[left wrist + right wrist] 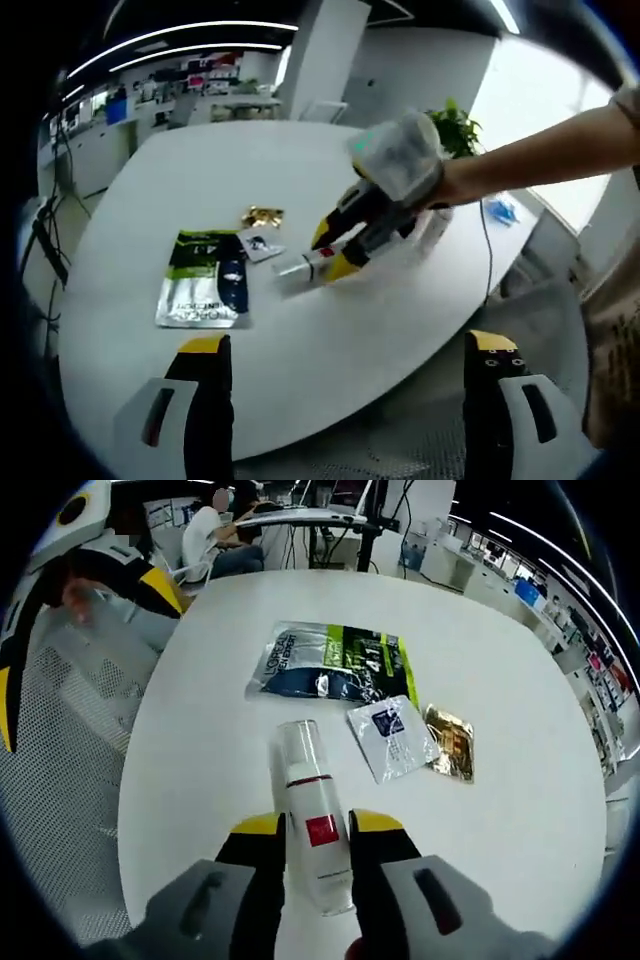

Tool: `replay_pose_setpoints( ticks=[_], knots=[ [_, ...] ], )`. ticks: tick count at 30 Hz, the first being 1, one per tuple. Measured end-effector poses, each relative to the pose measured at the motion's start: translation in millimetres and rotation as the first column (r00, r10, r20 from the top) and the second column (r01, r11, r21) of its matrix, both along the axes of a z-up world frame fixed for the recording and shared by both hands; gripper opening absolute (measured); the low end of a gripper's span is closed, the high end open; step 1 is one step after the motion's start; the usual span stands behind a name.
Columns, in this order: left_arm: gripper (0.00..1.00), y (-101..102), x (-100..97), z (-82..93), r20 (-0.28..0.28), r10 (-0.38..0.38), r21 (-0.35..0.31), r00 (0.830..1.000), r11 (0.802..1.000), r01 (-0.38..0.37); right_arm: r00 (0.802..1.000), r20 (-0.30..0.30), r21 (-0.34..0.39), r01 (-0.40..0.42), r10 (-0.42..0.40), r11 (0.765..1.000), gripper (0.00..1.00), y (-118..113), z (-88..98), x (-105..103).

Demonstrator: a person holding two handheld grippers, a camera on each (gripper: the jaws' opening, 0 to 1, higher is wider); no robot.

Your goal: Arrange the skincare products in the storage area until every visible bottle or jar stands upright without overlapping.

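White round table (pixel 520 810) under everything, taken as the landmark. Near its middle, a large green, black and silver sachet pack (pixel 330 662), lying flat. Just beside that pack, on the side toward the right gripper, a small white sachet (pixel 392 738), and touching it a gold foil packet (pixel 450 742). Closer to the table edge, a clear bottle (pixel 312 815) with white lower half and red label, lying on its side on the tabletop. Right gripper (pixel 314 832) closed narrow on the bottle's body, yellow-tipped jaws against both sides. Left gripper (pixel 345 365) held off the table edge, jaws spread wide, nothing between them. Past the table's far side, a potted plant (pixel 455 128).
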State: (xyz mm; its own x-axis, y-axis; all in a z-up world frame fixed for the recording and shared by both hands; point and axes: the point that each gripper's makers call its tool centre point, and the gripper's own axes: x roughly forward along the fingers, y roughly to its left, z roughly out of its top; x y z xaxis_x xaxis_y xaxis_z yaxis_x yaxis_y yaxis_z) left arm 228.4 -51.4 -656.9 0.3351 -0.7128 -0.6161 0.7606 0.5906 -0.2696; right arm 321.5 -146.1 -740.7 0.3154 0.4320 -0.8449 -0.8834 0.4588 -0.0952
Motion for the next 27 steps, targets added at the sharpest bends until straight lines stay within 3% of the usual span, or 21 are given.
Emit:
replay_pose_setpoints(
  ticks=[6, 13, 23, 27],
  knots=[
    [0.94, 0.3, -0.3, -0.3, -0.003, 0.001, 0.001, 1.0, 1.0, -0.001, 1.0, -0.012, -0.033, -0.023, 0.022, 0.999, 0.22, -1.7, -7.6, -2.0],
    [0.94, 0.1, -0.9, -1.1, -0.006, -0.002, 0.004, 1.0, 1.0, 0.003, 1.0, -0.015, -0.012, -0.023, 0.023, 1.0, 0.21, -0.2, -7.3, -5.5],
    [0.94, -0.8, -1.1, -0.9, -0.019, 0.001, -0.006, 1.0, 1.0, -0.002, 0.999, -0.015, -0.016, 0.031, -0.032, 0.999, 0.2, -1.6, -6.6, -4.9],
    [0.94, -0.1, -0.2, -0.8, -0.024, 0.008, -0.008, 1.0, 1.0, -0.008, 0.997, -0.01, 0.024, 0.072, -0.072, 0.997, 0.2, -0.6, -2.7, -8.5]
  ],
)
